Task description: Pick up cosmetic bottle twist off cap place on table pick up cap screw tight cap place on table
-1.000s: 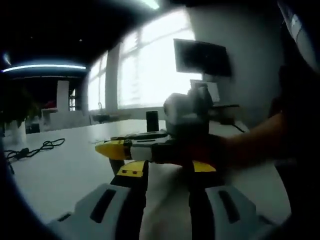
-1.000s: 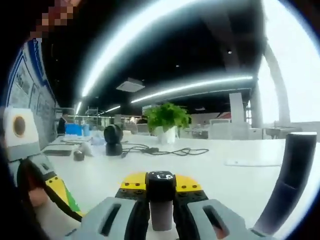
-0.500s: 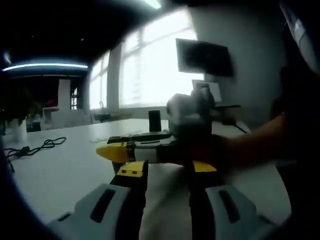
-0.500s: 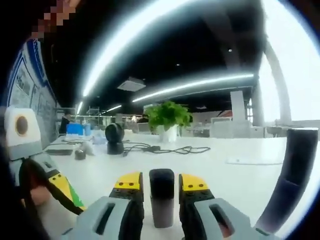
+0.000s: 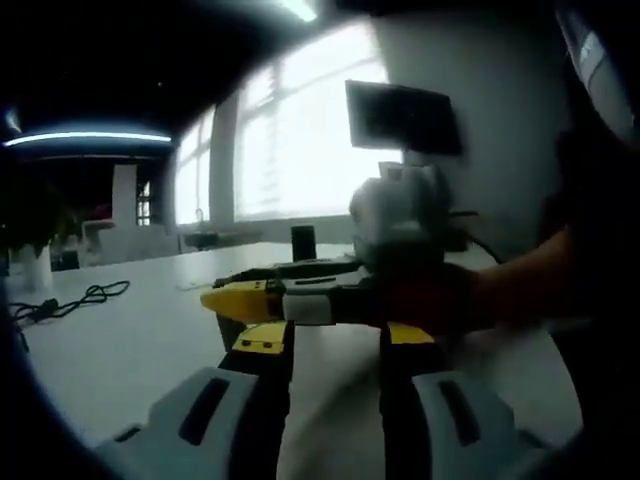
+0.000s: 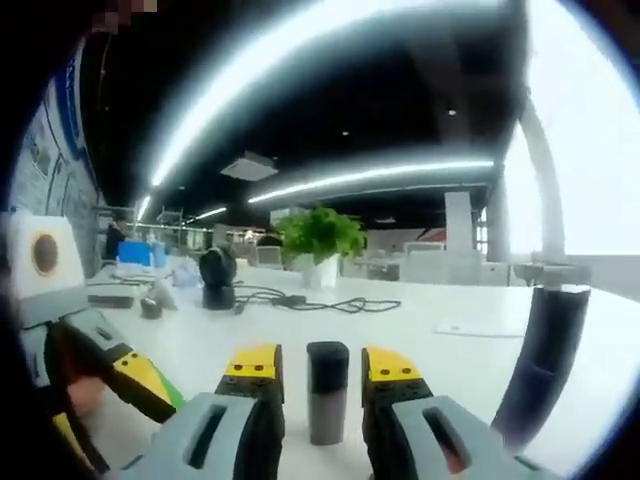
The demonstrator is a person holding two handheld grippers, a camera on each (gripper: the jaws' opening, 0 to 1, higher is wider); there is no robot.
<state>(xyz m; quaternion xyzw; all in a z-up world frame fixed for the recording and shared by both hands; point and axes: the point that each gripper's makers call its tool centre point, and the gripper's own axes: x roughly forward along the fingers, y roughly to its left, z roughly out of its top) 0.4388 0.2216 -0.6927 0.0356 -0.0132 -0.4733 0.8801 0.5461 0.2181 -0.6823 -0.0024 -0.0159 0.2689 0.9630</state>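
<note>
Right gripper [image 6: 322,372] jaws parted, cosmetic bottle [image 6: 327,392] upright between, untouched, bottom centre. Left gripper [image 5: 327,345] wide. No legible writing.

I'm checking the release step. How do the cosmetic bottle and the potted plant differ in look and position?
The cosmetic bottle is a dark, smooth cylinder; the potted plant is leafy green in a white pot. The bottle stands close, between the open jaws of the right claw; the plant sits far back. Both stand upright on the white table.

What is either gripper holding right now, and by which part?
Nothing. The right gripper stands open with the cosmetic bottle upright between its jaws, untouched. The left gripper is open too.
</note>
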